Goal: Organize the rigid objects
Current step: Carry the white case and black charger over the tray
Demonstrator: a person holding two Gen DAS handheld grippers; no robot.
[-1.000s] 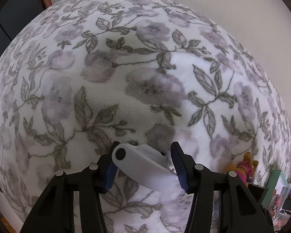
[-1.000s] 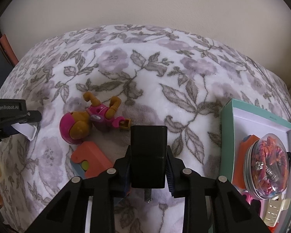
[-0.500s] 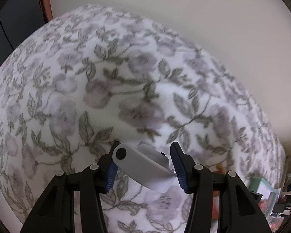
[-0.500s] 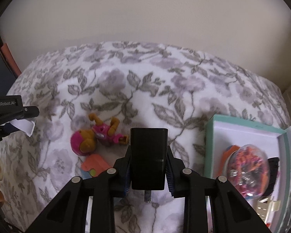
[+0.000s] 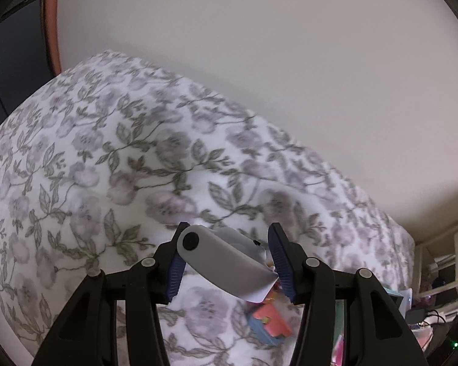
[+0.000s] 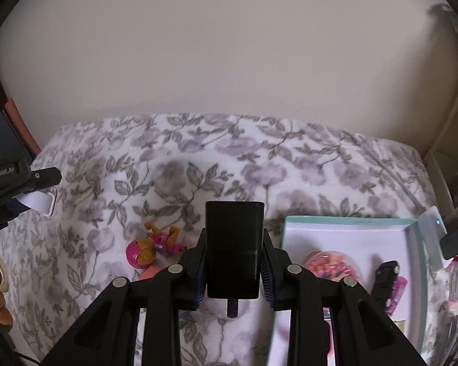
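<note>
Lettering "enRobot.AI" shows, cut off, on your left gripper [image 6: 42,193], jaws clamping a white plastic piece [image 5: 226,263] above the floral blanket [image 5: 107,183]. Your right gripper [image 6: 233,270] pinches a black charger block [image 6: 233,248], left of the teal-rimmed box [image 6: 351,222]; box contents blurred.

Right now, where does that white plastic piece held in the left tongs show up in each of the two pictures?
Left wrist view: the white plastic piece sits bottom centre, clamped slantwise in the left tongs.
Right wrist view: the piece shows at the far left edge, poking out of those tongs.
Shared landmark: the pink-helmeted toy figure, only partly seen behind the piece in the left view.
</note>
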